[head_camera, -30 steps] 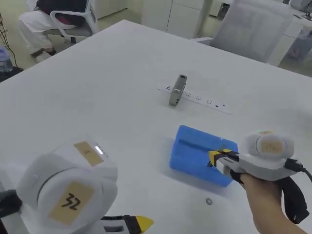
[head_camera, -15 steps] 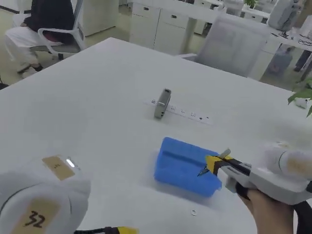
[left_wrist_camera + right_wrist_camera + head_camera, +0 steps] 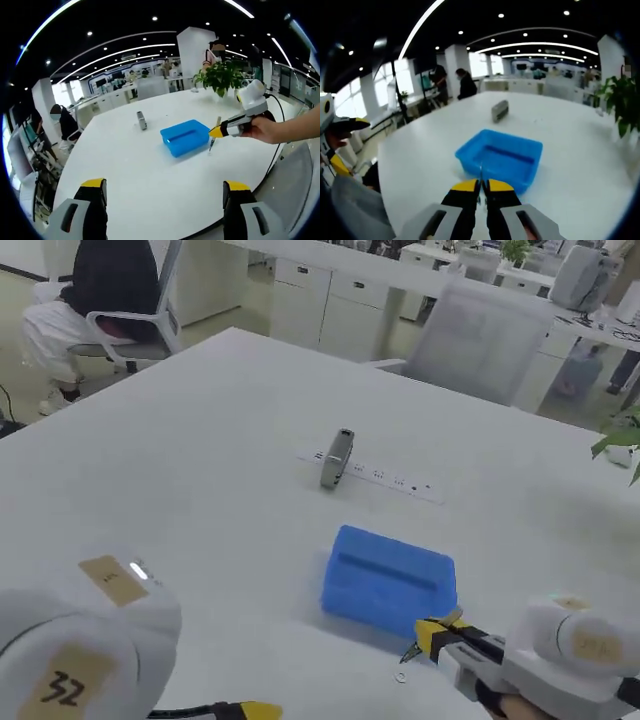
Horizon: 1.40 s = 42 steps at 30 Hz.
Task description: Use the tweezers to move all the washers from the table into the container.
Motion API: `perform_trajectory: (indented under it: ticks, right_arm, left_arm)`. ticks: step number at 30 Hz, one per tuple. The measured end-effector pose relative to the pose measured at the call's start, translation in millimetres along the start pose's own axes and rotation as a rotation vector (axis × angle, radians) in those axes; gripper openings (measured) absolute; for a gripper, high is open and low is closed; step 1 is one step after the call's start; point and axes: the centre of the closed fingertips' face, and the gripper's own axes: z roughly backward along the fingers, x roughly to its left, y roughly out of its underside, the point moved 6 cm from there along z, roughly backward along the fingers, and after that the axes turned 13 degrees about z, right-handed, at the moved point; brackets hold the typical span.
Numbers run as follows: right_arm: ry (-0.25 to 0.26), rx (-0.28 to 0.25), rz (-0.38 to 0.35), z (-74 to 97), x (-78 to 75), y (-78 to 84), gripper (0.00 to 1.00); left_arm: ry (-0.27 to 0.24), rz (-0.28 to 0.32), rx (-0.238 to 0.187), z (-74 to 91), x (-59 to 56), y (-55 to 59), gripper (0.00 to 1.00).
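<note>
Fingers [image 3: 465, 187] of the right gripper [image 3: 481, 184] clamped the tweezers [image 3: 212, 143] just beside the blue container [image 3: 372, 612], tips close to a washer [image 3: 401, 677]; left gripper's [image 3: 162, 185] jaws gaped, well back from the container.

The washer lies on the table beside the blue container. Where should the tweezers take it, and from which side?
I would take the washer by its rim, one tweezers tip in the hole and one outside, coming from above. It lies flat on the table, so no edge stands free.
</note>
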Motion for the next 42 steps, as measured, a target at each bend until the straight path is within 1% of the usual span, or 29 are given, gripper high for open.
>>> perform_trajectory:
  ticks: [1, 4, 5, 10, 15, 16, 19, 21, 24, 26, 29, 32, 36, 40, 42]
  right_arm:
    - [-0.002, 0.007, 0.003, -1.6, -0.8, 1.6, 0.02]
    - [-0.014, 0.032, 0.019, -7.2, -1.2, 6.8, 0.02]
    - [-0.016, 0.043, 0.022, -7.2, 1.8, 7.2, 0.02]
    - [-0.025, 0.056, 0.029, -11.3, 0.8, 12.7, 0.02]
    - [-0.028, 0.064, 0.049, -10.4, 4.8, 13.1, 0.03]
    - [-0.029, 0.057, 0.048, -10.6, 2.5, 12.8, 0.03]
    - [-0.036, 0.060, 0.045, -9.2, 4.7, 12.1, 0.03]
    - [-0.036, 0.048, 0.036, -8.4, 5.6, 11.3, 0.02]
    - [-0.045, 0.045, 0.033, -8.2, 5.9, 13.0, 0.02]
    - [-0.041, 0.046, 0.067, -6.7, 8.3, 14.0, 0.02]
    - [-0.040, 0.061, 0.086, -7.5, 3.8, 15.9, 0.01]
    - [-0.029, 0.075, 0.075, -6.6, -2.0, 17.0, 0.01]
    - [-0.029, 0.094, 0.070, -8.4, -4.3, 17.2, 0.01]
    - [-0.026, 0.110, 0.085, -6.3, 1.7, 14.2, 0.01]
    - [-0.022, 0.116, 0.095, -6.0, 0.5, 16.0, 0.01]
  left_arm:
    - [-0.004, -0.002, 0.004, 0.6, 0.3, 0.7, 0.99]
    - [-0.010, 0.004, -0.002, 2.2, 1.3, 1.0, 0.99]
    - [-0.011, 0.010, 0.000, 2.1, 1.6, 1.4, 0.99]
    - [-0.020, 0.010, 0.007, 2.5, 2.4, 2.8, 0.99]
    - [-0.031, 0.013, 0.013, 2.5, 3.4, 4.1, 0.99]
    - [-0.033, 0.012, 0.013, 2.8, 3.4, 4.2, 0.99]
    - [-0.034, 0.013, 0.019, 2.6, 2.9, 5.2, 0.99]
    - [-0.034, 0.009, 0.023, 2.0, 1.8, 5.3, 0.99]
    - [-0.029, 0.005, 0.021, 1.6, -0.2, 3.8, 0.99]
    - [-0.026, 0.002, 0.021, 0.5, -1.3, 3.0, 0.99]
    - [-0.021, -0.005, 0.020, -0.3, -2.7, 2.0, 0.99]
    - [-0.016, -0.012, 0.022, 0.1, -3.7, 1.9, 0.99]
    - [-0.014, -0.017, 0.017, 1.4, -4.1, 0.8, 0.99]
    - [-0.014, -0.019, 0.007, 4.2, -3.3, -1.6, 0.99]
    - [-0.013, -0.020, 0.002, 5.4, -3.0, -2.8, 0.99]
